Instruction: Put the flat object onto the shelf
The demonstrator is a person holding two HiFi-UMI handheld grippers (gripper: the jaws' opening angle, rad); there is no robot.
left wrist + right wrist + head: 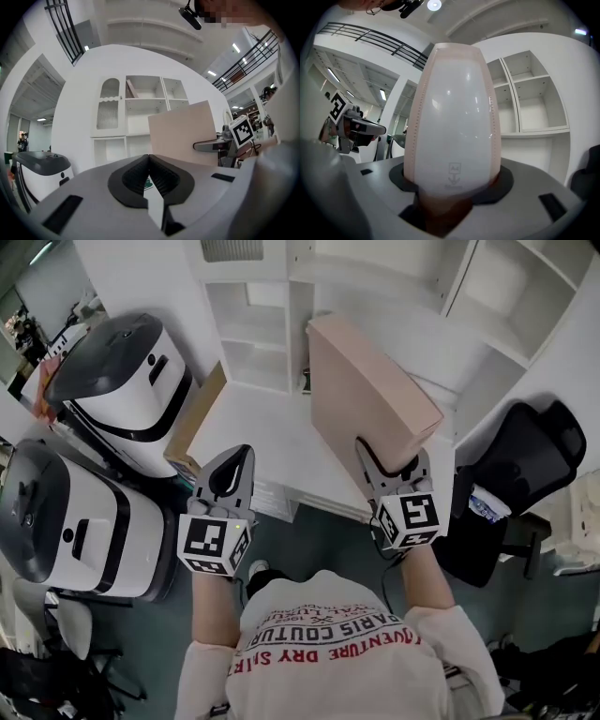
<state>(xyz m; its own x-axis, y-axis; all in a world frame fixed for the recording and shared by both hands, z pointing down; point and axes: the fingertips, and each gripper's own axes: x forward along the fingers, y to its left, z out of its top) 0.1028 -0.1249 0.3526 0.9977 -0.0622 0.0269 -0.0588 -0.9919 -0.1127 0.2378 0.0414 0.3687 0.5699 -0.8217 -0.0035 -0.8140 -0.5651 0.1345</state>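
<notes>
The flat object is a pale pink A4 file box [366,404], held upright on its narrow edge above the white desk [253,451]. My right gripper [394,470] is shut on its near lower end; in the right gripper view the box [454,126] fills the space between the jaws. The white shelf unit [262,334] with open compartments stands just behind the desk, also as the shelf [529,93] to the box's right. My left gripper [230,474] hangs left of the box, shut and empty, its jaws meeting at the left gripper [149,165]. From there the box [185,136] shows at the right.
Two white-and-black machines [122,381] [66,521] stand at the left. A brown cardboard piece [192,423] leans by the desk's left end. A black office chair [525,465] sits at the right. More shelf compartments [506,296] run along the back right.
</notes>
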